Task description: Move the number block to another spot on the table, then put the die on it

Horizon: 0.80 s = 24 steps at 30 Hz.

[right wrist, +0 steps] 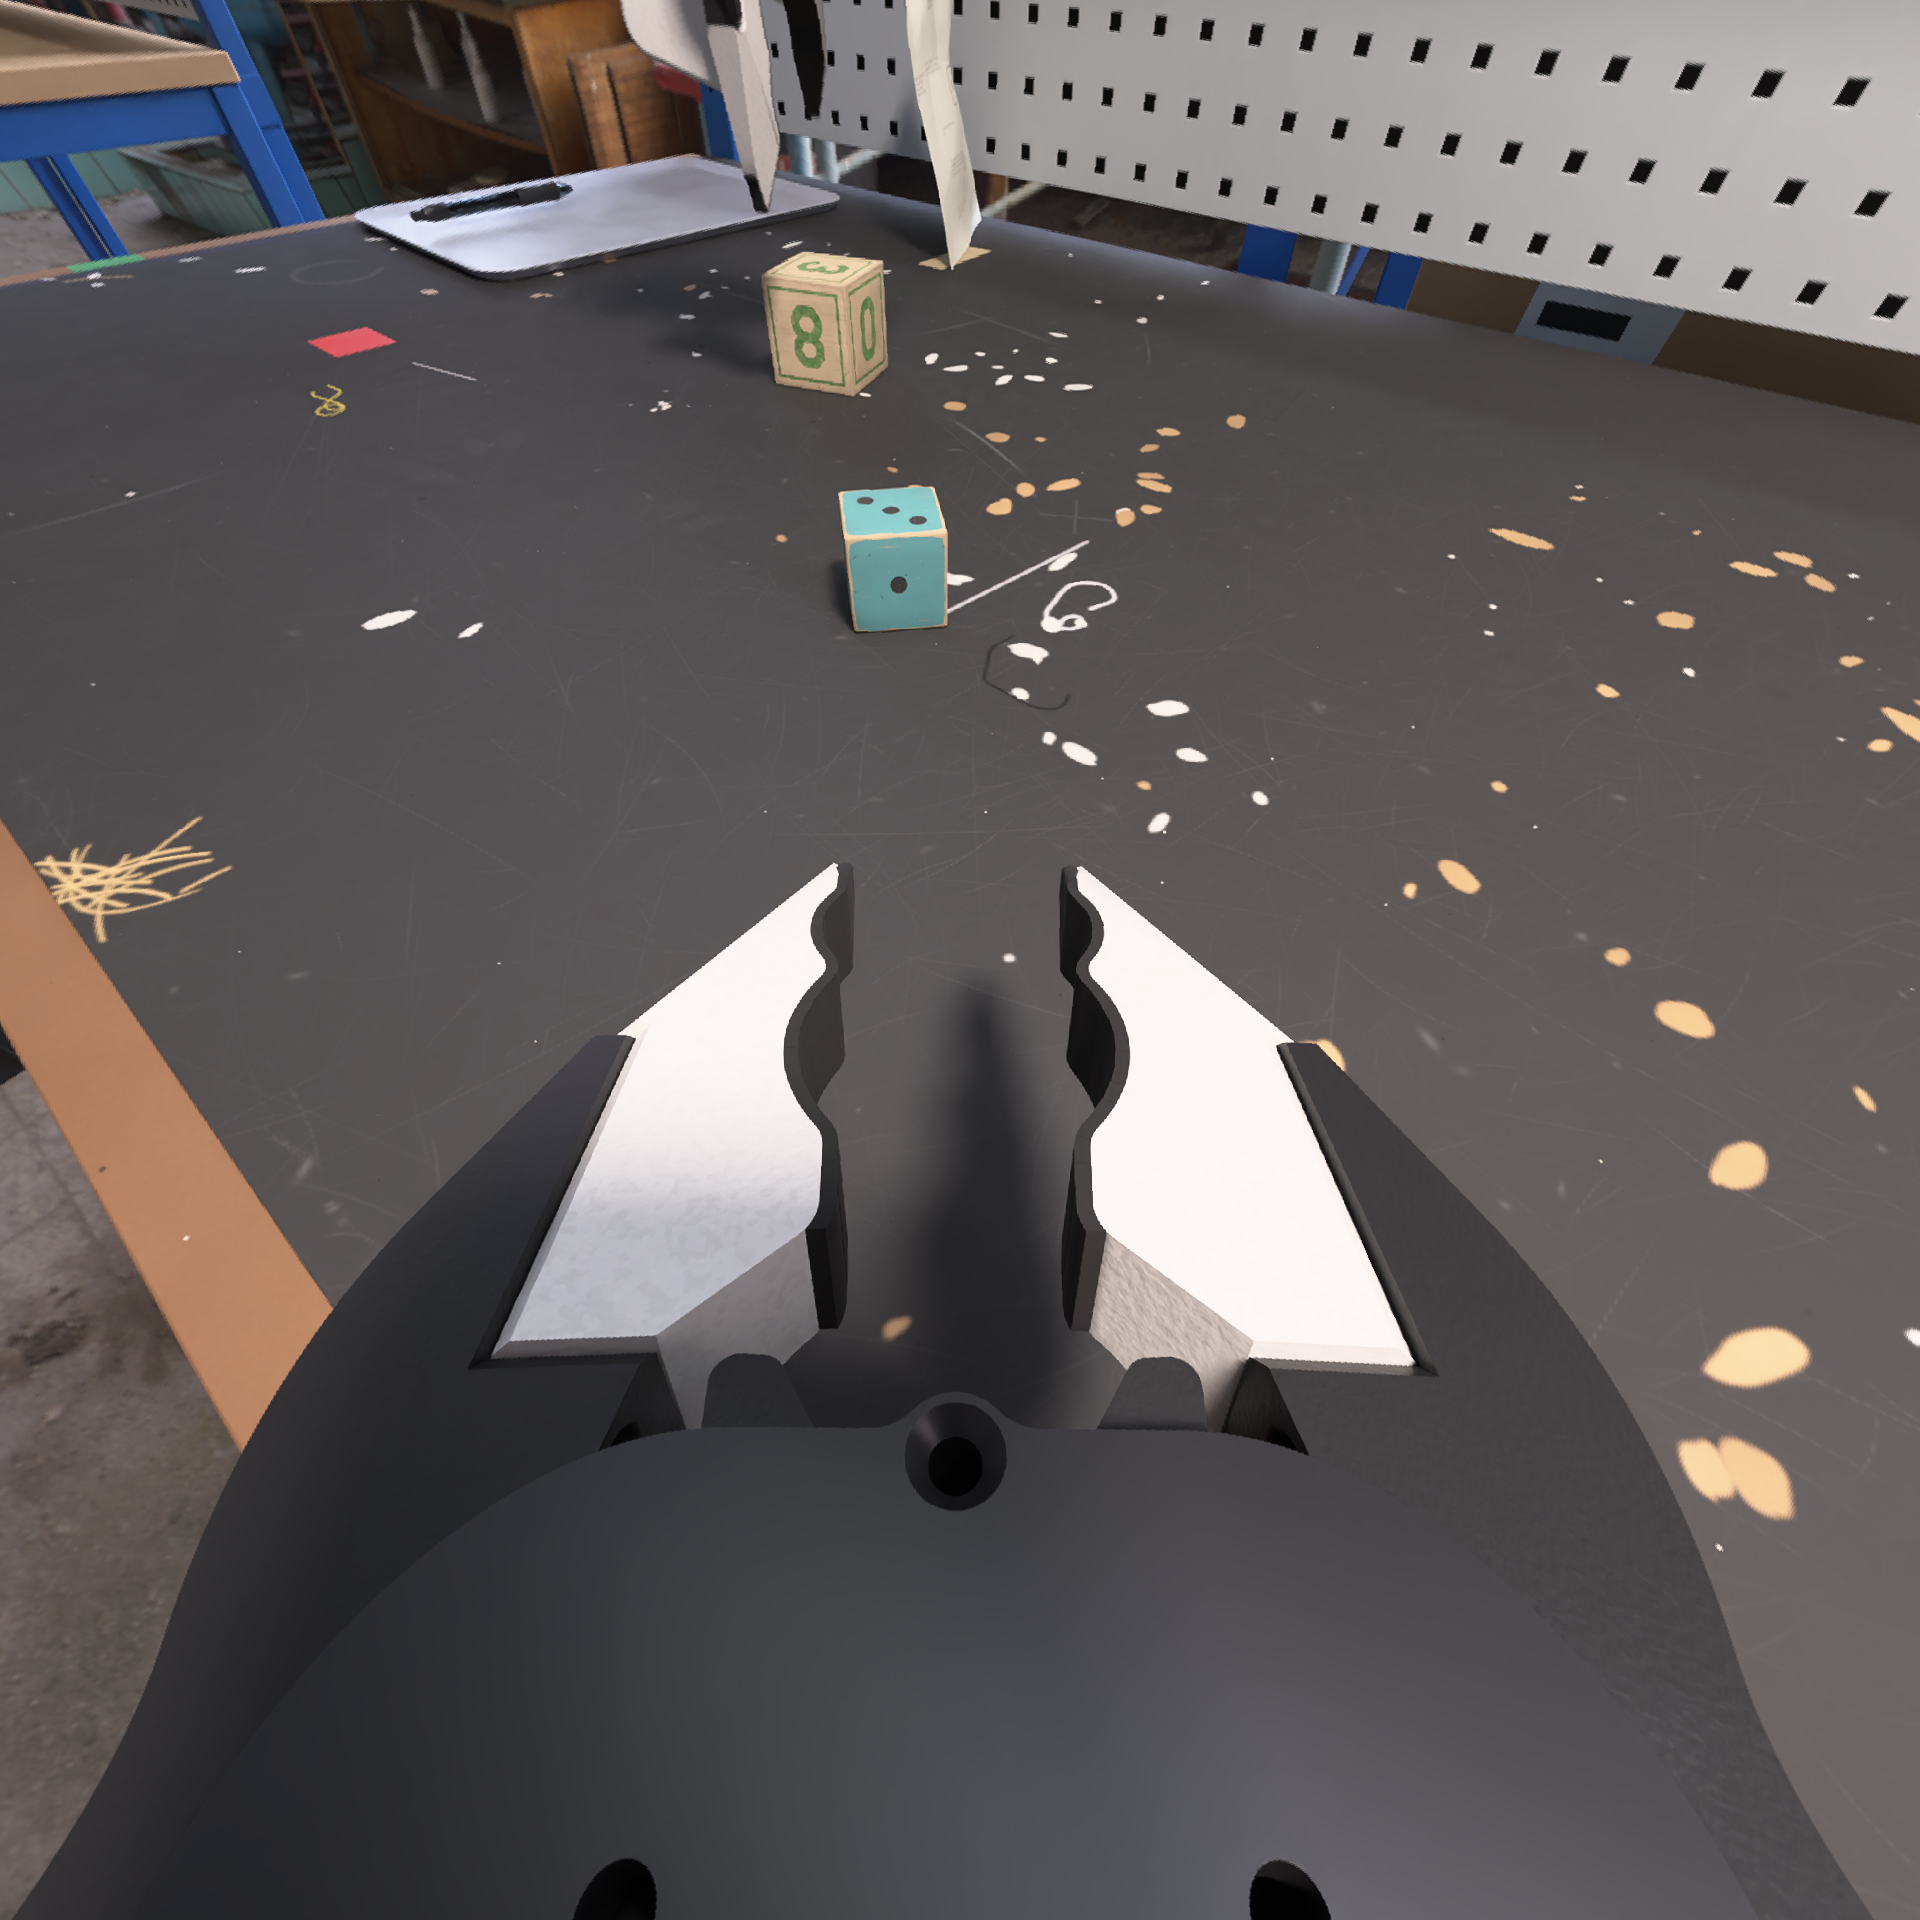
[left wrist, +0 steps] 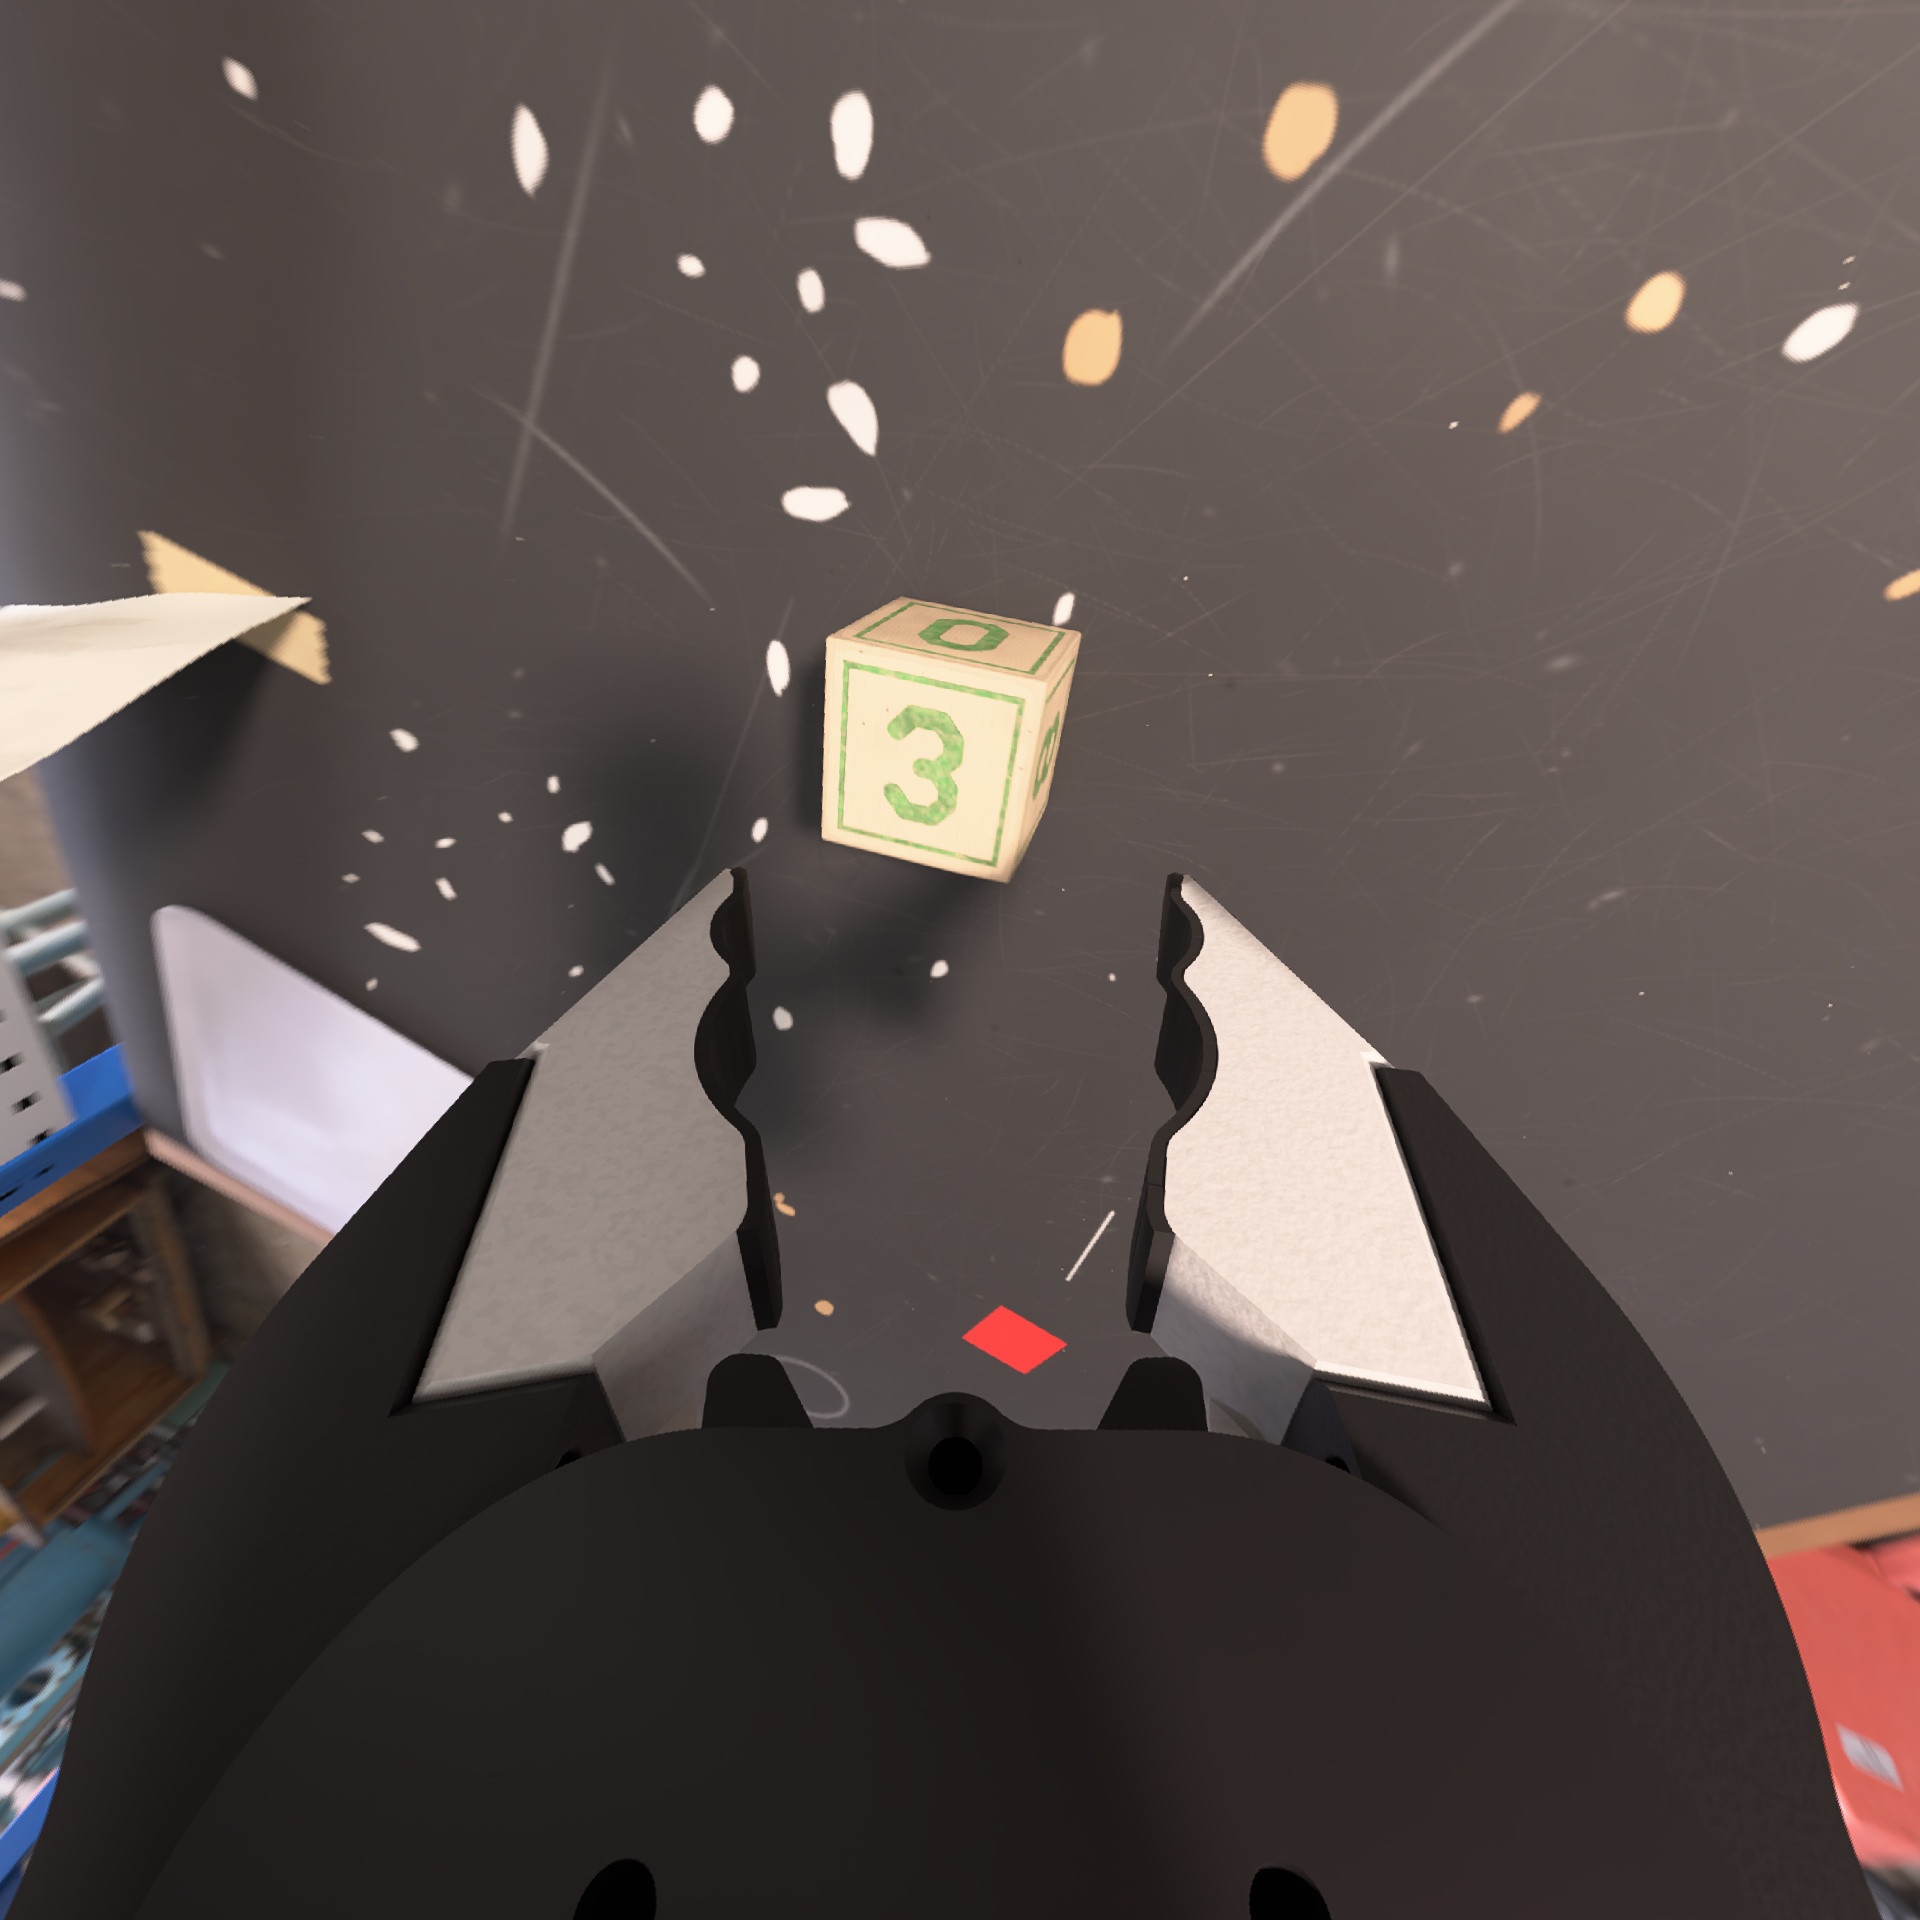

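Worktop [right wrist: 520, 790]: dark, scratched, flecked with white and tan paint, tan edge.
Pegboard [right wrist: 1455, 135]: grey, behind the far edge.
Tray [right wrist: 644, 208]: pale, flat, at the far-left corner.
Left tool [left wrist: 954, 894]: spread wide, empty, poised above the number block.
Right tool [right wrist: 956, 883]: partly open, empty, aimed at the die, well short of it.
Number block [left wrist: 940, 743]: wooden, green figures, resting on the worktop near the tray.
Die [right wrist: 894, 561]: teal, black pips, nearer than the number block, apart from it.
Red patch [right wrist: 351, 342]: flat, left of the number block.
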### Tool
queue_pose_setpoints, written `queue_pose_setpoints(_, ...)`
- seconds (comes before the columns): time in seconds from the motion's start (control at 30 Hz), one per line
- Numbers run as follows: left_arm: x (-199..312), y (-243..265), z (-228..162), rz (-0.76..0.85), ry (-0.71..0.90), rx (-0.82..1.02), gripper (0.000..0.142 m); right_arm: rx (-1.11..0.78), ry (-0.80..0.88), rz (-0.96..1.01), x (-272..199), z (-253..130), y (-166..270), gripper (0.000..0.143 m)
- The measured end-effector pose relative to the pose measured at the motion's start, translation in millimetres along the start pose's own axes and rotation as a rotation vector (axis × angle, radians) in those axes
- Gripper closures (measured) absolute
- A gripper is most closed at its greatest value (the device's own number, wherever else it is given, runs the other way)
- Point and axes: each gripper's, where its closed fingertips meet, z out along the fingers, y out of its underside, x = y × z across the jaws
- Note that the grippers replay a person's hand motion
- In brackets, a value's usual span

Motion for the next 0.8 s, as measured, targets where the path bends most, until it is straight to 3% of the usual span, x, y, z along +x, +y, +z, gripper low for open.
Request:
queue_pose_setpoints(0.2,-5.9,-4.4,34.8,0.006,0.199,-0.049,0.067,0.009,-0.014,0.006,-2.4,-0.9,-7.8,0.103)
queue_pose_setpoints(0.6,-6.9,-7.6,43.5,0.075,0.101,-0.014,0.097,0.004,-0.022,-0.03,-9.6,0.6,-9.5,0.104)
queue_pose_setpoints(0.67,-9.4,-5.5,41.1,0.077,0.076,-0.02,0.09,0.0,-0.02,-0.03,-9.3,0.0,-8.0,0.104)
queue_pose_setpoints(0.73,-12.6,-4.6,37.0,0.063,0.071,-0.021,0.068,-0.006,-0.017,-0.03,-9.1,-0.1,-6.4,0.104)
queue_pose_setpoints(0.8,-15.1,-4.2,35.1,0.063,0.083,-0.031,0.064,-0.009,-0.016,-0.033,-9.2,0.2,-5.5,0.104)
